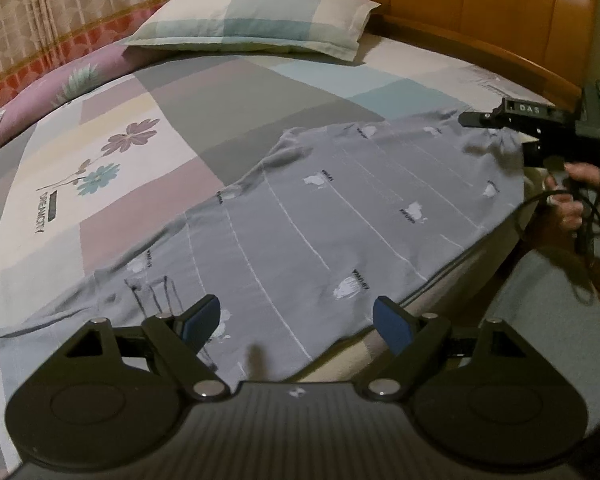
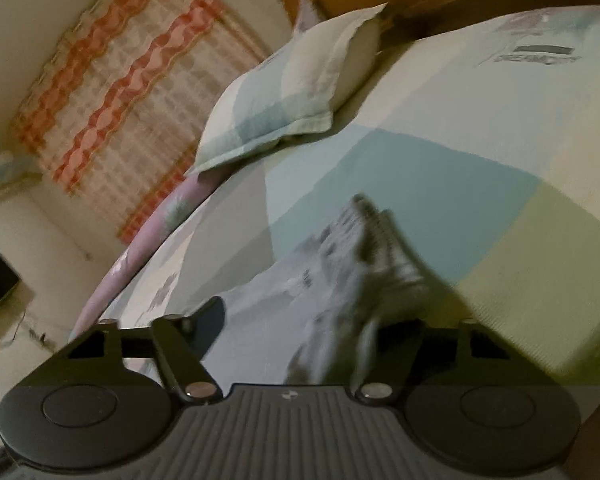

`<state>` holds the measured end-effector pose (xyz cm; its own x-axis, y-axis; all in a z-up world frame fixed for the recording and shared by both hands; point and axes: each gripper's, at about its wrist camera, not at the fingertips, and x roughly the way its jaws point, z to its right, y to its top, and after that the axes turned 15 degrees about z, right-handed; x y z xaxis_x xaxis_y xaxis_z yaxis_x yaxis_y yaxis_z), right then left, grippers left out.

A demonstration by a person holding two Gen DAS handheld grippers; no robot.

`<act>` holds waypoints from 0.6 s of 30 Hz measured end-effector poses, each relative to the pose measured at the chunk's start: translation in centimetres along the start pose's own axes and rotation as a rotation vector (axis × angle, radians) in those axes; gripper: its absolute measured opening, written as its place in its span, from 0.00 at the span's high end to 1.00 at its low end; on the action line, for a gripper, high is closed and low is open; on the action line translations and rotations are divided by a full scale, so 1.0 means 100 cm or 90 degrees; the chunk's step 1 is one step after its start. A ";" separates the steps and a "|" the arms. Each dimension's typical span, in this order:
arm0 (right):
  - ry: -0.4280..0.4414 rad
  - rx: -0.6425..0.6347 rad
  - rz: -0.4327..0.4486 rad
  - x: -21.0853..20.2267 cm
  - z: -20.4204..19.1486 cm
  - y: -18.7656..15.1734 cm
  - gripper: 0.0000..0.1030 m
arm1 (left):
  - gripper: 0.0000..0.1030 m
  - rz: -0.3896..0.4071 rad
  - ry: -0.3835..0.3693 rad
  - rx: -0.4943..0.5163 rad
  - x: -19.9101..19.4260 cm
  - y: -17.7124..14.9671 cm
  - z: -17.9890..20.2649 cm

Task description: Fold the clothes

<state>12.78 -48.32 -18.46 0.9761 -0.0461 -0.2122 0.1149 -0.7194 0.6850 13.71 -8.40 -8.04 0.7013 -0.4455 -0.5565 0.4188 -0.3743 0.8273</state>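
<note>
A grey garment with thin white stripes and small white prints lies spread across the bed. My left gripper hovers above its near edge, open, blue pads wide apart with nothing between them. My right gripper, held by a hand, reaches over the garment's far right corner. In the right wrist view the right gripper has a raised, blurred fold of the garment between its jaws. Its left finger stands clear of the fold, and the cloth hides its right finger.
The bed sheet is a patchwork of pastel squares with flower prints. A pillow lies at the head, against a wooden headboard. A patterned curtain hangs at the left. The bed's edge runs along the garment's right side.
</note>
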 end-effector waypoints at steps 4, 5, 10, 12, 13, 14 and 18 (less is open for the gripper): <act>-0.026 -0.004 0.005 0.007 0.007 0.000 0.67 | 0.19 0.009 -0.006 0.003 -0.004 0.001 0.002; -0.026 -0.015 0.005 0.007 0.006 -0.001 0.67 | 0.19 0.009 -0.006 0.004 -0.005 0.000 0.002; -0.052 -0.021 0.005 0.010 0.011 -0.001 0.90 | 0.19 0.007 -0.001 0.014 -0.008 -0.002 0.002; -0.058 -0.025 0.000 0.011 0.010 0.000 0.90 | 0.19 0.009 0.001 0.018 -0.011 -0.001 -0.001; -0.063 -0.025 -0.002 0.011 0.009 0.001 0.90 | 0.19 0.010 0.004 0.020 -0.013 -0.001 -0.002; -0.069 -0.027 -0.005 0.013 0.007 0.001 0.90 | 0.19 0.010 0.006 0.023 -0.014 -0.001 -0.004; -0.090 -0.057 -0.014 0.013 -0.005 0.003 0.89 | 0.19 0.003 0.001 0.037 -0.023 -0.004 -0.011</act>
<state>14.21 -48.30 -18.19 0.9384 -0.1320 -0.3195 0.1587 -0.6565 0.7374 12.59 -6.34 -7.01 0.7042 -0.4458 -0.5526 0.3814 -0.4189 0.8240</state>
